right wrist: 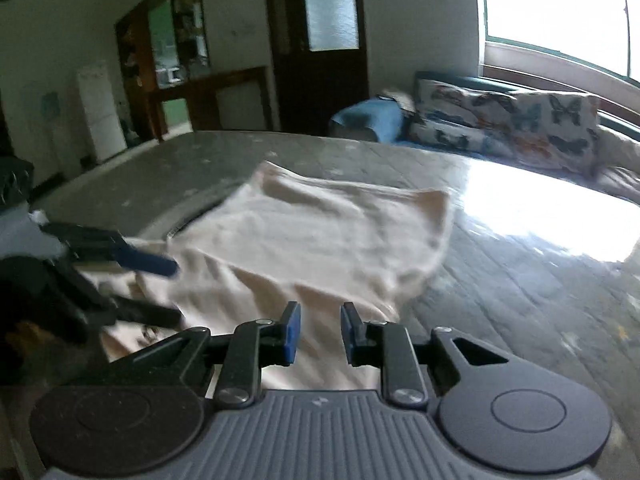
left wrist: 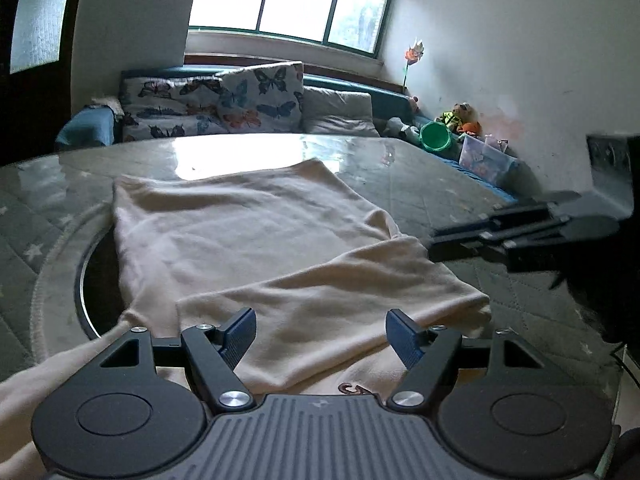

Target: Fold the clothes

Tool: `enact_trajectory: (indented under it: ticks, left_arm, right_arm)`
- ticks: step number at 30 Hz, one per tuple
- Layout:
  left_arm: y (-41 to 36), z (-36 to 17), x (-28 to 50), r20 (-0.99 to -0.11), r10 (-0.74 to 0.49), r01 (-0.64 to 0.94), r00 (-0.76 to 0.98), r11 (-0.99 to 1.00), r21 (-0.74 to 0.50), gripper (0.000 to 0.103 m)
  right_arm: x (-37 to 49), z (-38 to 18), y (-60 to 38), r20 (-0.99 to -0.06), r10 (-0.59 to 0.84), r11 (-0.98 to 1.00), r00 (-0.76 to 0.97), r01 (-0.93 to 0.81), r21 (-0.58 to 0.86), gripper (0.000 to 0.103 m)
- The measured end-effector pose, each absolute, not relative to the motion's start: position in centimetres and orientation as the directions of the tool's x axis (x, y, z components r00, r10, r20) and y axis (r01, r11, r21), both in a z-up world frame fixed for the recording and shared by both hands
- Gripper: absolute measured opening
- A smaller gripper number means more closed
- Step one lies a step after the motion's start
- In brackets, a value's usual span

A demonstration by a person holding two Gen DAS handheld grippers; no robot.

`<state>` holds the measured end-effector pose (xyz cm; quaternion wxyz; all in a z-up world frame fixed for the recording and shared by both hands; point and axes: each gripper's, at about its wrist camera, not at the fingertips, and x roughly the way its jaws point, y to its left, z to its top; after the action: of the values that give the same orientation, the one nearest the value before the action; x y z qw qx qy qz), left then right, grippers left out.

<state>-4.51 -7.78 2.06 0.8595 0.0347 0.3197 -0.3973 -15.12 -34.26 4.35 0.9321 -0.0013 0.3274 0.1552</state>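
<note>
A cream garment (left wrist: 248,232) lies spread on the glass-topped table (left wrist: 420,176), with one flap folded across its near part (left wrist: 332,304). My left gripper (left wrist: 320,334) is open and empty, just above the garment's near edge. My right gripper (left wrist: 432,240) shows at the right of the left wrist view, by the folded flap's corner. In the right wrist view the right gripper (right wrist: 319,332) is open and empty over the garment (right wrist: 320,232). The left gripper (right wrist: 160,288) shows at the left there, open over the cloth.
A sofa with butterfly cushions (left wrist: 216,100) stands behind the table under a window. Toys, a green bucket (left wrist: 436,136) and a clear plastic box (left wrist: 484,158) sit at the back right. A dark door (right wrist: 320,40) and a white fridge (right wrist: 102,112) stand across the room.
</note>
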Motion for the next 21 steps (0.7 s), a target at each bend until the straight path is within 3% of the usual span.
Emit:
enact_trajectory:
  ticks: [6,21]
  left_arm:
    - [-8.1,1.0,-4.2,-0.615,-0.636,0.692,0.466,0.695,-0.195,0.073]
    - [-8.5,0.9,-4.6,-0.622,-0.621,0.689,0.477,0.703,-0.174,0.073]
  right_arm:
    - [-12.8,2.1,-33.6,-0.66,0.266,0.957,0.703,-0.278,0.089,0.02]
    - [-15.8,1.8,-33.9,-0.658,0.283,0.947,0.698,-0.31,0.078,0.019]
